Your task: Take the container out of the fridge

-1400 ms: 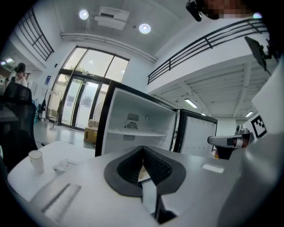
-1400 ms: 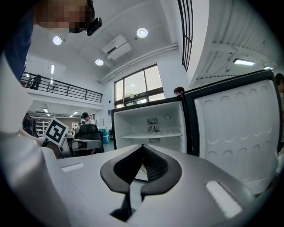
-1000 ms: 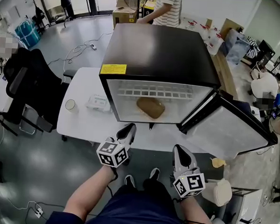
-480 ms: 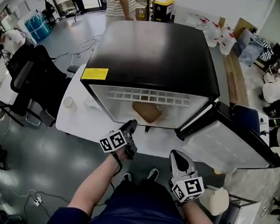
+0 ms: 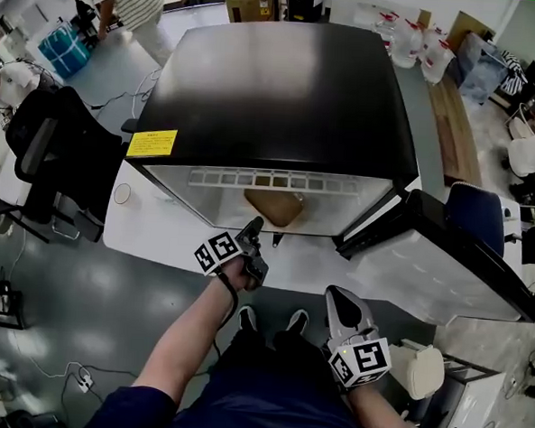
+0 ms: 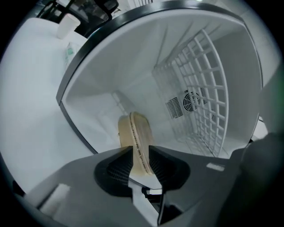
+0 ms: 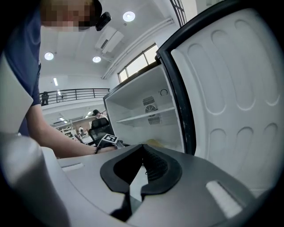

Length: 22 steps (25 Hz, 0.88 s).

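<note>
Container (image 5: 272, 206), tan, lies on the floor of the open fridge (image 5: 275, 82), under its wire shelf (image 6: 199, 88). The left tool (image 6: 141, 153) has just been opening its jaws; they straddle the container's edge without clamping. The right tool (image 7: 143, 148) is closed and empty. The fridge's yellow label (image 5: 152, 143) is unreadable.

Navy short-sleeved top (image 5: 265, 403); left tool (image 5: 254, 226) and right tool (image 5: 337, 296) grey, black ribbed pads (image 6: 116, 170); black-and-white marker cube (image 5: 218, 252) on each.

place: office hall | cues: office chair (image 5: 38, 156), white table (image 5: 144, 233), mezzanine railing (image 7: 75, 94)
</note>
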Available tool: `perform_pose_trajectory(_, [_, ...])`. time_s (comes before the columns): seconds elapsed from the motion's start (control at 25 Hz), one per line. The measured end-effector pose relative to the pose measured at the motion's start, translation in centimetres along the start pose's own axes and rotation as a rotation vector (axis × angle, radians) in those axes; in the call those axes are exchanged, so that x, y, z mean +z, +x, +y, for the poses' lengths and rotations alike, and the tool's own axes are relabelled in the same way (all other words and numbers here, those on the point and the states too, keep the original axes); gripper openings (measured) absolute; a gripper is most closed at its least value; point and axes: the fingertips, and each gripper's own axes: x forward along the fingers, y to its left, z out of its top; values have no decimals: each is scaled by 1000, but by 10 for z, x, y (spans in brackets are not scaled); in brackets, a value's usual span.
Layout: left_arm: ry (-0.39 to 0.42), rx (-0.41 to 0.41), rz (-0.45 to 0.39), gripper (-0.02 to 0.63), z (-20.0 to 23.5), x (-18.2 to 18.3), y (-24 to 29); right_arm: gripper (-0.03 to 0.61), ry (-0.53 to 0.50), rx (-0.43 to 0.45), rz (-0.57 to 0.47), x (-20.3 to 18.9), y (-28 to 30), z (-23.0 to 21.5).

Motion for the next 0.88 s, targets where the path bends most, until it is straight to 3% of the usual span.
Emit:
perform_pose_trajectory(0.36, [-126,34,-5,115,13,4,22,5,40,-137,20,-18,-14,-7])
perform_pose_trajectory(0.56, [-152,56,1,114,20,4,31,5,65,-190,6,-26,-24,-10])
perform_pose_trajectory(0.88, [-161,45,-3,83,17,5,33,5,77,-202,9,-31,-27,-5])
